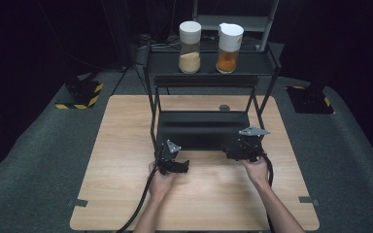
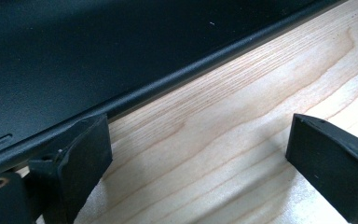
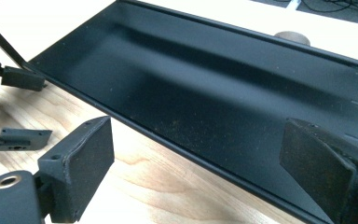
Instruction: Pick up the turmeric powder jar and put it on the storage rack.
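Here both hands sit low at the centre of the high view, just in front of a black two-tier rack [image 1: 209,128] on the wooden table [image 1: 126,145]. The left gripper [image 1: 182,166] and the right gripper [image 1: 229,154] face each other across a short gap, each close to the front edge of the rack's lower shelf [image 1: 201,131]. Neither holds anything. In the left gripper view the fingers [image 2: 81,163] stand wide apart over bare wood, with the lower shelf's front lip [image 2: 177,79] running diagonally from lower left to upper right just beyond them. In the right gripper view the fingers [image 3: 81,163] are equally wide, and the empty shelf surface [image 3: 214,93] fills the middle of the frame, so that gripper seems aimed at the shelf edge.

Two jars stand side by side on the top shelf at the upper centre of the high view: one with pale powder [image 1: 190,41] and one with orange powder [image 1: 228,41], both capped in white and well apart from either gripper. The wide fingers and low position read as a ready stance, probably before reaching for the rack or the jars above.
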Tool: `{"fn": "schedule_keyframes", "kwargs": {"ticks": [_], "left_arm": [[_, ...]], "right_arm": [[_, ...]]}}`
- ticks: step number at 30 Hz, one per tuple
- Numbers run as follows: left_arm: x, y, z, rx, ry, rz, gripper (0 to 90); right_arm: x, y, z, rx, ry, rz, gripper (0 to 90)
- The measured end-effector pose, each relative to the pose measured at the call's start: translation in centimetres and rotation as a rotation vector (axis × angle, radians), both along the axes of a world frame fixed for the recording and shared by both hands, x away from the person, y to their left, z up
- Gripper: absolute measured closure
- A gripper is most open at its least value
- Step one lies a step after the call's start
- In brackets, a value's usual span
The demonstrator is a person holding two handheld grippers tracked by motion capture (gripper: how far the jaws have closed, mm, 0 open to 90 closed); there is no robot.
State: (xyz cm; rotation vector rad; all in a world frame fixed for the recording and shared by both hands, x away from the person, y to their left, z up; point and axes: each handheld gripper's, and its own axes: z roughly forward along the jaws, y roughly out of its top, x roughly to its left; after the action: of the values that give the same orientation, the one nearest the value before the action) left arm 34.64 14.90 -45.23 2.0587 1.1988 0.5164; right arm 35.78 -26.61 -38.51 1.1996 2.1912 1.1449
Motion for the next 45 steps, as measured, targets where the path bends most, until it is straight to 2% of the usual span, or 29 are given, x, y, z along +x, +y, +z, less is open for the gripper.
{"fn": "schedule_keyframes", "kwargs": {"ticks": [18, 45], "left_arm": [[0.0, 0.0, 0.0, 0.001, 0.0, 0.0, 6.6], [0.0, 0.0, 0.0, 0.004, 0.001, -0.002, 6.7]], "right_arm": [[0.0, 0.2, -2.2, -0.006, 0.024, -0.019, 9.5], [0.2, 0.9, -4.9, -0.044, 0.071, -0.05, 9.4]]}}
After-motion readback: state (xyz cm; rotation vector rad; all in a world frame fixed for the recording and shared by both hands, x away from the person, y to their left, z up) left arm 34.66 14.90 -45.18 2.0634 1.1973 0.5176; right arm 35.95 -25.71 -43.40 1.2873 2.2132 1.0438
